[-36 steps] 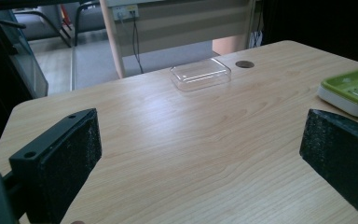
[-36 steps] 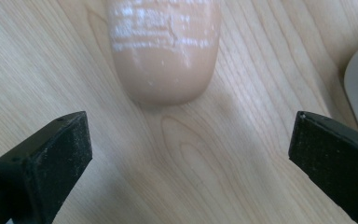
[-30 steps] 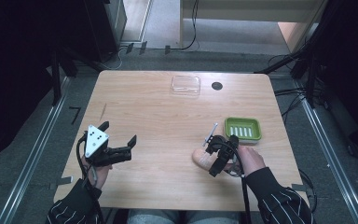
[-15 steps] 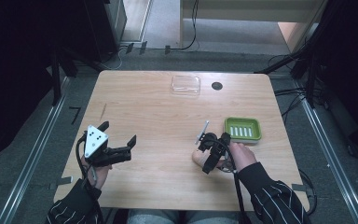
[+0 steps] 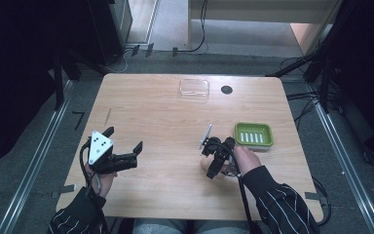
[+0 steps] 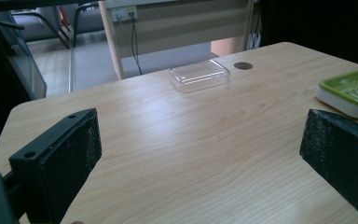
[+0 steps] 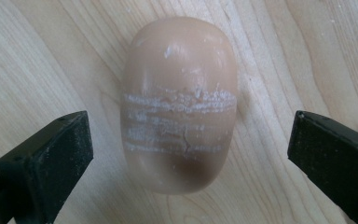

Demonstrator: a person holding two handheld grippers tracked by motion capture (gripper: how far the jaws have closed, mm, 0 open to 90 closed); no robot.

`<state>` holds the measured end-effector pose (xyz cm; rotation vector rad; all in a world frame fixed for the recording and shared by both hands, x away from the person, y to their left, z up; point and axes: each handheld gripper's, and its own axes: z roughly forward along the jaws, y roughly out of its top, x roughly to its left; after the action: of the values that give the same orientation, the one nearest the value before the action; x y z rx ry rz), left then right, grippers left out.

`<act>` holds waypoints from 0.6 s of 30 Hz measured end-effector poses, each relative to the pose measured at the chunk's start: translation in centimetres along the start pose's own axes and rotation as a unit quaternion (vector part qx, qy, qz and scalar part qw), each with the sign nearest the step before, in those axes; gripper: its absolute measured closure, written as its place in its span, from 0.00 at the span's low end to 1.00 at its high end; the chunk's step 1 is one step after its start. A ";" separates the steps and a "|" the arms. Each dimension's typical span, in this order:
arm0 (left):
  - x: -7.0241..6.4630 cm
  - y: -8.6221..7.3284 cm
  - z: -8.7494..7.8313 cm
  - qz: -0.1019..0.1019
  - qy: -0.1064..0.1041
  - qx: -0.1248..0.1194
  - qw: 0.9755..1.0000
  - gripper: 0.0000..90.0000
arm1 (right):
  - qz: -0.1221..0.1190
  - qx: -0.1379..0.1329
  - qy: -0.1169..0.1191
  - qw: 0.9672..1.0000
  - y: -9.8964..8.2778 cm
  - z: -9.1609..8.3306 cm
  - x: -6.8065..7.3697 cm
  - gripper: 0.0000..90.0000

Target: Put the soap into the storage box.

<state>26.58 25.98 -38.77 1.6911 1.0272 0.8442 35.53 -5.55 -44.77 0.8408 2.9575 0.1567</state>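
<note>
Right gripper view: right hand-held gripper [image 7: 186, 154] points down, straddling soap [image 7: 179, 102].

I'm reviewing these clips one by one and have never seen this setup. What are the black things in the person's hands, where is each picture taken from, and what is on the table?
A person seated at a wooden table holds hand-operated tongs in each hand: the left tongs and the right tongs. One picture looks down from above. The other two come from cameras riding on the tongs, so the black pads at their edges are the tongs' own jaws. On the table lie a clear plastic lid, a green soap dish and a tan bar of soap. Nothing is held: the right tongs are open on either side of the soap, and the left tongs are open above bare wood.
</note>
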 end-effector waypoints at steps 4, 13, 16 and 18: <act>0.0 0.0 0.0 0.000 0.001 0.000 1.000 0.00 | 0.001 -0.001 0.001 1.000 0.4 0.2 -0.1 0.01; 0.0 0.0 0.0 0.001 0.000 0.000 1.000 0.00 | 0.003 0.006 -0.002 1.000 0.7 0.6 -0.1 0.12; 0.0 0.0 0.0 0.001 0.000 0.000 1.000 0.00 | 0.003 0.005 0.001 1.000 0.6 0.6 -0.1 0.16; -0.1 0.0 0.0 0.001 0.001 0.000 1.000 0.00 | 0.001 0.007 -0.001 1.000 0.6 0.7 -0.1 0.16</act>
<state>26.56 25.92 -38.76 1.6919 1.0268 0.8470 36.01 -5.02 -45.42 0.8453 2.9589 0.1360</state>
